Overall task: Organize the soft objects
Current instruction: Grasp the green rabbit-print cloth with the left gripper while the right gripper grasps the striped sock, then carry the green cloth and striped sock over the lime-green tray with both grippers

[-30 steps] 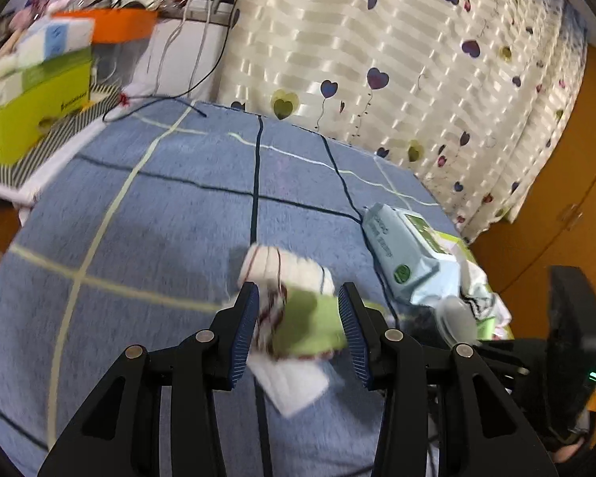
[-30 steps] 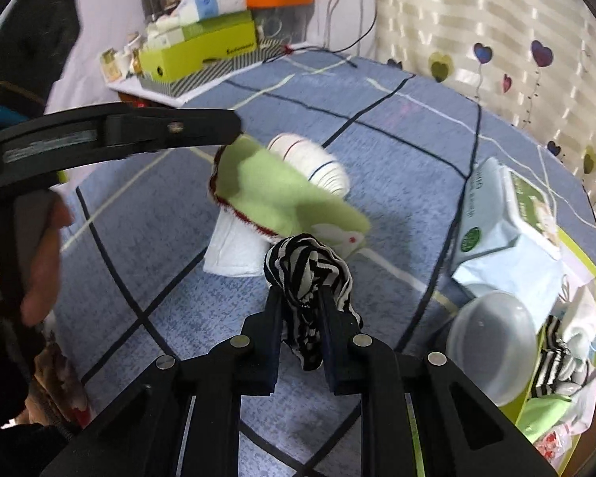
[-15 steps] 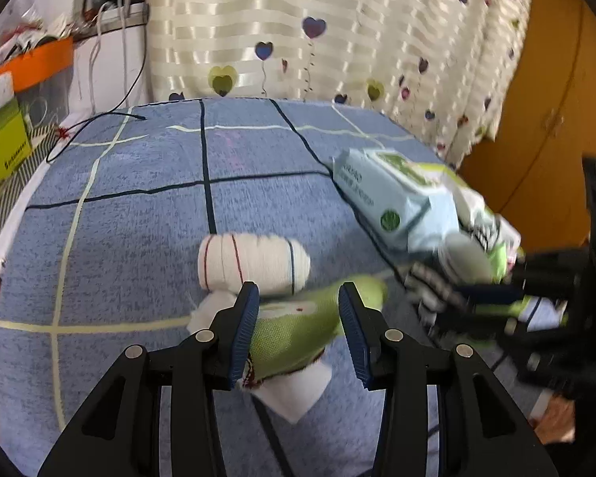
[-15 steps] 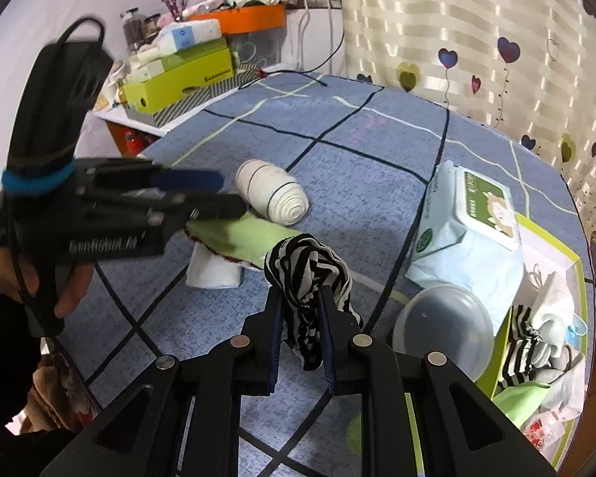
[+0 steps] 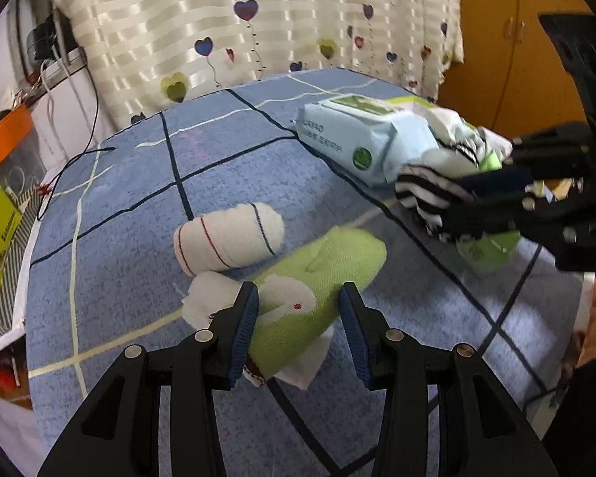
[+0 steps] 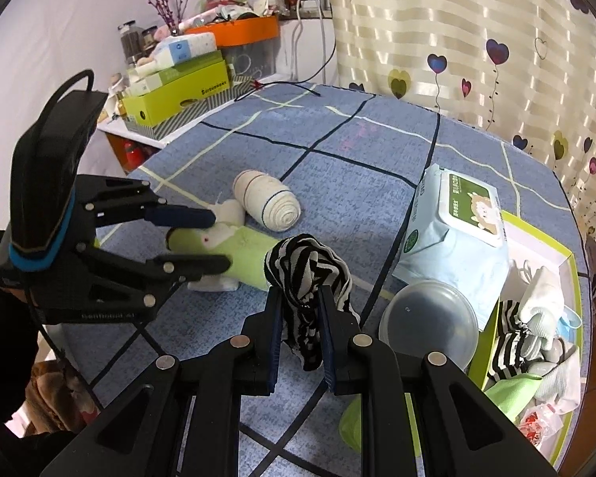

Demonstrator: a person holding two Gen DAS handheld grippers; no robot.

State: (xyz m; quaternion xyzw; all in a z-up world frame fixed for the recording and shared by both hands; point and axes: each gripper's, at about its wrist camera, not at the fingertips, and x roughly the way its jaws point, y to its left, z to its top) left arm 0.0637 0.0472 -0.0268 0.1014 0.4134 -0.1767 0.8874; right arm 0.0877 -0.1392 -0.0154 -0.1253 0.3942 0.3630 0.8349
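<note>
Left wrist: left claw (image 5: 298, 318) has lowered the green sock (image 5: 318, 278) onto the blue surface (image 5: 119, 206) and stands wide around it, so that drop looks done (roll (image 5: 228, 236) just behind).

Right wrist: right claw (image 6: 300, 330) still pinches the striped sock (image 6: 306, 274); box (image 6: 536, 238) at the right edge, open room ahead.

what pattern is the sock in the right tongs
Black and white stripes on the sock; clearest in the right wrist view.
</note>
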